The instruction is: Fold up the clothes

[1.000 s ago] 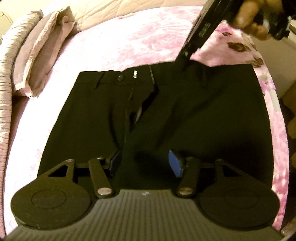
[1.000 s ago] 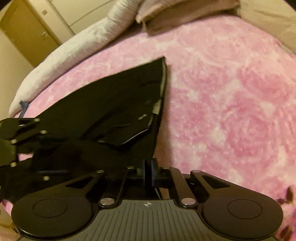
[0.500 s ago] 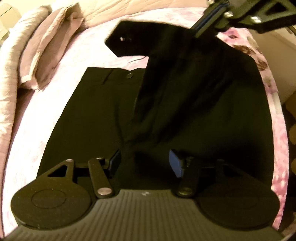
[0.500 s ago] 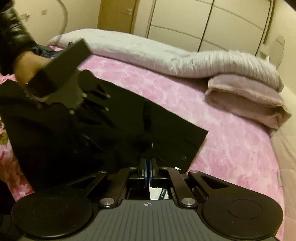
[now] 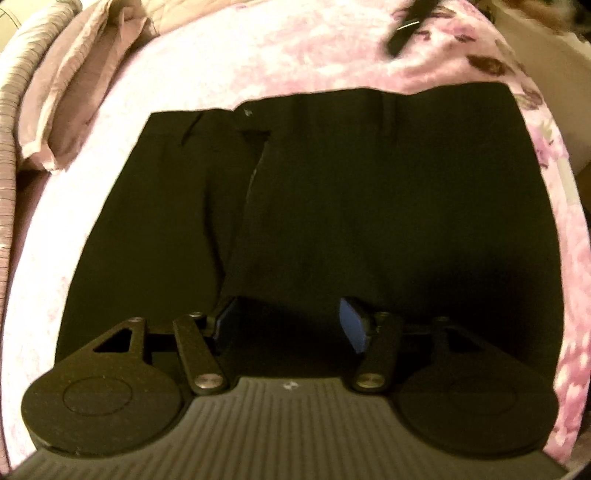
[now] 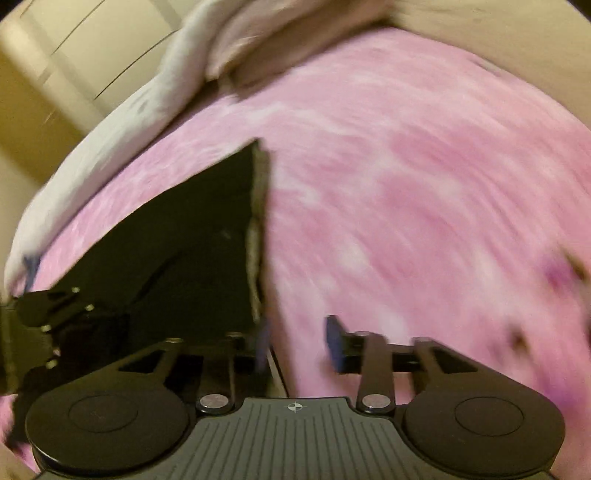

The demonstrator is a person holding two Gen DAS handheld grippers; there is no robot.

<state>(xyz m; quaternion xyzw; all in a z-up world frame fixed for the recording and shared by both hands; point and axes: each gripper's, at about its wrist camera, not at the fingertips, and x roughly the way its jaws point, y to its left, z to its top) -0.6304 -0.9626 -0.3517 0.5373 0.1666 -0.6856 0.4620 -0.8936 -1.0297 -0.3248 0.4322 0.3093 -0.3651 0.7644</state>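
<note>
Black trousers (image 5: 332, 206) lie flat on the pink bedspread (image 5: 229, 62), waistband at the far side, one half overlapping the other near the fly. My left gripper (image 5: 288, 325) is open, its blue pads straddling the trousers' near part without pinching the cloth. My right gripper (image 6: 295, 343) is open and empty, just right of the trousers' waistband edge (image 6: 255, 236). In the right wrist view the left gripper (image 6: 44, 325) shows at the left over the black cloth (image 6: 177, 266). In the left wrist view a blurred bit of the right gripper (image 5: 402, 26) is at the top.
A folded pinkish pillow or blanket (image 5: 74, 85) and a striped grey duvet (image 5: 11, 122) lie along the bed's left side. Wardrobe doors (image 6: 66, 48) stand beyond the bed. The bed's edge (image 5: 569, 184) drops off at the right.
My right gripper had lifted the trousers' waistband flap, then laid it back down, opened and drew away. The trousers lie flat again. My left gripper stayed in place and open.
</note>
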